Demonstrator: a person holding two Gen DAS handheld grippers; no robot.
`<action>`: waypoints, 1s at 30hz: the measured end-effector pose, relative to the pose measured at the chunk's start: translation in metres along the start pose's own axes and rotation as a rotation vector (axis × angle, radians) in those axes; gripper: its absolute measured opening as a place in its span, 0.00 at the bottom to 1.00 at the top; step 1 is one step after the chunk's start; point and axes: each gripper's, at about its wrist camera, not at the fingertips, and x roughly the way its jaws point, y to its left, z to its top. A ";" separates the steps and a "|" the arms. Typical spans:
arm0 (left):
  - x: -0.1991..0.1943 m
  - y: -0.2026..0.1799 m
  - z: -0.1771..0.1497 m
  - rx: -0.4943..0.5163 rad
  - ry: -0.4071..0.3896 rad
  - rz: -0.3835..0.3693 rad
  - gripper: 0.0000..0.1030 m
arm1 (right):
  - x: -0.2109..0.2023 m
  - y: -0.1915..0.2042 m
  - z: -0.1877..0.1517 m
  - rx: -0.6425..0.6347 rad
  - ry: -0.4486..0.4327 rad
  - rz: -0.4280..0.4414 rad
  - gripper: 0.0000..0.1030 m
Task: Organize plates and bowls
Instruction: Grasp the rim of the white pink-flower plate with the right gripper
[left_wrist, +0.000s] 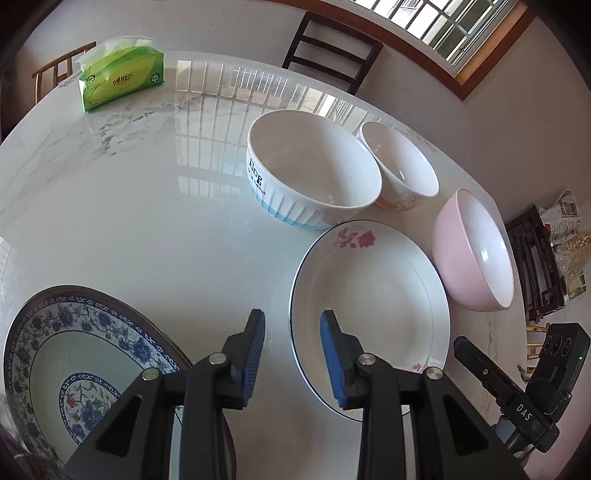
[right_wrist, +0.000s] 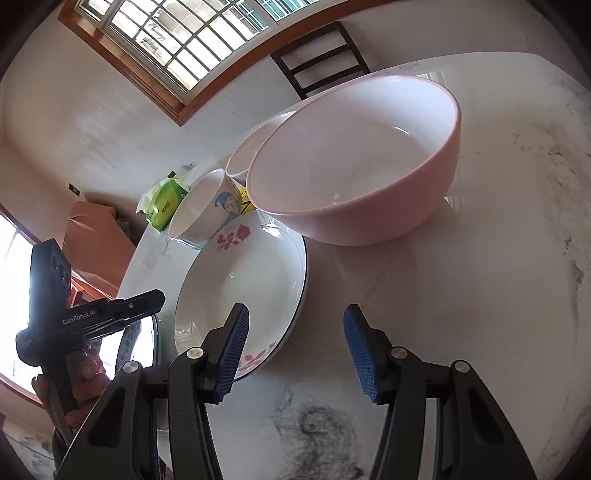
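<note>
Little of the sorting looks done. Taking the flower plate (left_wrist: 369, 295) as landmark on the worktop (left_wrist: 147, 203): the ribbed bowl (left_wrist: 314, 173) stands just behind it, the rabbit bowl (left_wrist: 400, 166) behind and to its right, the pink bowl (left_wrist: 476, 251) close on its right, and the blue plate (left_wrist: 74, 362) well apart on its left. No bowl is nested in another and no plate is stacked.

The left gripper (left_wrist: 291, 354) hangs above the flower plate's near left rim, fingers (left_wrist: 255, 354) released, nothing between them. The right gripper (right_wrist: 295, 354) hovers at that plate's near right edge, fingers (right_wrist: 232, 350) also parted and empty.

Left, by my reckoning: stack the two plates and nest the three bowls.
</note>
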 end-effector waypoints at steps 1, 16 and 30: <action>0.003 0.001 0.000 -0.009 0.006 -0.003 0.31 | 0.002 0.000 0.001 -0.006 0.004 -0.012 0.50; 0.032 -0.017 -0.013 0.059 0.035 0.082 0.16 | 0.037 -0.005 0.008 -0.001 0.087 -0.013 0.12; -0.028 -0.011 -0.075 0.039 -0.040 0.076 0.13 | 0.003 0.003 -0.027 -0.005 0.078 0.019 0.13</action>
